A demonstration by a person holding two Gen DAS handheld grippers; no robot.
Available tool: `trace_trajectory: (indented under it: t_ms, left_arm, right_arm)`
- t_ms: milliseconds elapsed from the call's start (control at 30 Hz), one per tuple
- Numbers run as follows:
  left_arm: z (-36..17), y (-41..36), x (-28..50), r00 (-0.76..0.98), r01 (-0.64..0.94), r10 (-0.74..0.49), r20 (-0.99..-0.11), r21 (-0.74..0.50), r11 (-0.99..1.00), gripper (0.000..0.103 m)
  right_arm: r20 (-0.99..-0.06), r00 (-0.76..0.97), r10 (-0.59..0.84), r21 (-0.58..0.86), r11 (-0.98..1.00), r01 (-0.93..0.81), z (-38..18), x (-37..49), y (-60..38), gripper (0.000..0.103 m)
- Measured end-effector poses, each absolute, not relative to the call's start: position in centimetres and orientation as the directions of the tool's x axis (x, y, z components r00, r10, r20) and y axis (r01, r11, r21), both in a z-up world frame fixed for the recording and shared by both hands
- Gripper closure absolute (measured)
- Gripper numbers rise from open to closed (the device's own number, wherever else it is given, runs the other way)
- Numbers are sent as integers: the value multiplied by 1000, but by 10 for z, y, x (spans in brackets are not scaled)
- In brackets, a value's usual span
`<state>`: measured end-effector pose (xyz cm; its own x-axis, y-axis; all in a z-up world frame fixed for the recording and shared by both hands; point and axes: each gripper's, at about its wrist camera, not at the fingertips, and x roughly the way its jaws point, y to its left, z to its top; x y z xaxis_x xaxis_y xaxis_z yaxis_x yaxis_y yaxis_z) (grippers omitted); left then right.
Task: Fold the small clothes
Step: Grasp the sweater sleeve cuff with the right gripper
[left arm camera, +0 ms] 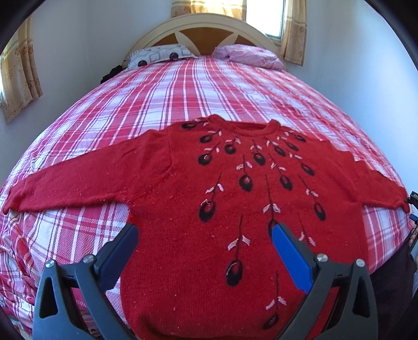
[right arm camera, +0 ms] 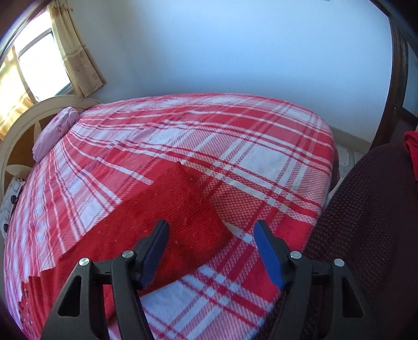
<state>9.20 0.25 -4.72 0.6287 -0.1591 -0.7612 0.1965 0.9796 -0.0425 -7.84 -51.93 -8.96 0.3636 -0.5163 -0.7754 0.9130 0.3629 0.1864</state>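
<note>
Home bedroom: a bed (left arm camera: 183,86) with plaid cover, arched headboard (left arm camera: 206,31), 2 pillows (left arm camera: 159,55) and a curtained window (left arm camera: 271,18).

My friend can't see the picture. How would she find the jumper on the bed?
Start at the big bed with the red and white checked cover. The sweater lies flat on the end far from the pillows, sleeves spread wide. It is plain deep red, not checked, with black ovals on stems fanning down from the neck.
</note>
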Motion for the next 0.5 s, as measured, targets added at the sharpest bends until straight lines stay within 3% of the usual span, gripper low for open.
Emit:
trace_trajectory:
  t_ms: [100,167,267,300,333,500]
  left_arm:
    - [-52,3,96,612,194,-165,-773,-56,979,0]
    - [-55,3,98,601,191,-169,-781,-65,979,0]
    - [-59,3,99,584,193,-176,-792,-75,978,0]
    - [-60,5,99,582,193,-178,-793,-79,978,0]
    - [-61,5,99,582,192,-179,-794,-80,978,0]
    - [-59,22,97,596,167,-182,-782,-102,981,0]
  right_arm:
    - [-762,336,-553,123,387,914,-92,-71,-513,35]
    - [-763,341,-550,108,412,905,-91,-67,-510,42]
    - [-771,342,-537,70,462,884,-87,-55,-506,69]
    - [-777,340,-529,54,483,874,-85,-50,-505,85]
    - [-784,331,-526,32,498,867,-82,-45,-502,91]
    - [-753,348,-558,-1,530,848,-43,-34,-474,92]
